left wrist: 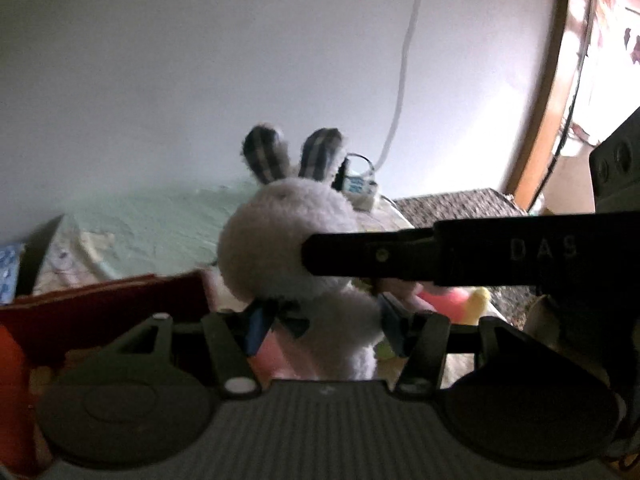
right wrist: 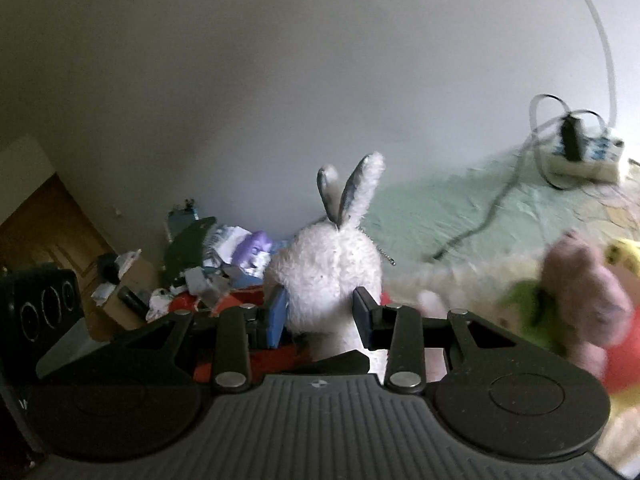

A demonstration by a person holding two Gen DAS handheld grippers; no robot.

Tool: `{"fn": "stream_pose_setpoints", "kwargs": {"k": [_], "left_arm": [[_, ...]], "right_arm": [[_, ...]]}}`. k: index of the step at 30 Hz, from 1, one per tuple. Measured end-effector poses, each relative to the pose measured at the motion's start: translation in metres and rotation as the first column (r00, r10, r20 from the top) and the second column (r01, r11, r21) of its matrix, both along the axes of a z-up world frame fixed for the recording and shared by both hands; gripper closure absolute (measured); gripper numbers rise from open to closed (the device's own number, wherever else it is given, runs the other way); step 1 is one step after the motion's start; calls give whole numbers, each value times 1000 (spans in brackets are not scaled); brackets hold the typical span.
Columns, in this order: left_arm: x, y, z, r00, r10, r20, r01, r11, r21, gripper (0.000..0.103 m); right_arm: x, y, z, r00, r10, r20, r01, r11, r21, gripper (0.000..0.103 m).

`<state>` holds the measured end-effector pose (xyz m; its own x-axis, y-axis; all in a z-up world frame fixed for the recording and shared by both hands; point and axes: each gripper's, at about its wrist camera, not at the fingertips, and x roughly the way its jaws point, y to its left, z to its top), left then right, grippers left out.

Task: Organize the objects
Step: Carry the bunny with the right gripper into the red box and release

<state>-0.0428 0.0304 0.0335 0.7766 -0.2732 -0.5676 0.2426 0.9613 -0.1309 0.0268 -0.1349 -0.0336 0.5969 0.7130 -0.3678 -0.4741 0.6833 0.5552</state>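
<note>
Step in hand, as judged: carrying one soft toy during sorting. The white plush rabbit (right wrist: 334, 276) sits between the blue pads of the right claw (right wrist: 320, 316); both pads press its sides, so this claw is clamped on the toy. In the left wrist view the same rabbit (left wrist: 280, 248) faces the camera, bow tie (left wrist: 276, 318) at the neck, its lower body between the pads of the left claw (left wrist: 320, 330). Those pads sit close to the plush, but contact is not clear: cannot tell if the left claw grips or only brackets it. One dark finger (left wrist: 400, 252) of the right tool crosses in front of the rabbit's head in that view.

Next move, judged: pick a destination and release with one claw first, so the toy is not pulled two ways. Plush will compress and sag; support it low.

Surface: a bed with a pale green sheet (right wrist: 440, 208), not a counter. On it: a white power strip (right wrist: 584, 160) with cable, a pink plush toy (right wrist: 584, 292) wearing green, something yellow (right wrist: 624, 256) behind it. A red box (left wrist: 100, 308) lies left of the rabbit. Room: plain white wall (right wrist: 280, 80), wooden door (right wrist: 52, 220), a heap of clutter (right wrist: 208, 264) on the far left. Frames are blurred.
</note>
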Motion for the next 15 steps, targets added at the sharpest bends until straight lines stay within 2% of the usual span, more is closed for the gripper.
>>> {"fn": "stream_pose_setpoints", "kwargs": {"k": [4,8,15], "left_arm": [[-4,40,5,998,53,17,-53,999,3,44],[-4,78,2,993,113,13,-114,993,28,44],[2,143,-22,973,222,-59,-219,974,56,44]], "right_arm": [[10,39,5,999,48,18,-48,999,10,64],[26,80,3,995,105,-6,-104,994,36,64],[50,146,-16,974,197,-114,-191,980,64,64]]}}
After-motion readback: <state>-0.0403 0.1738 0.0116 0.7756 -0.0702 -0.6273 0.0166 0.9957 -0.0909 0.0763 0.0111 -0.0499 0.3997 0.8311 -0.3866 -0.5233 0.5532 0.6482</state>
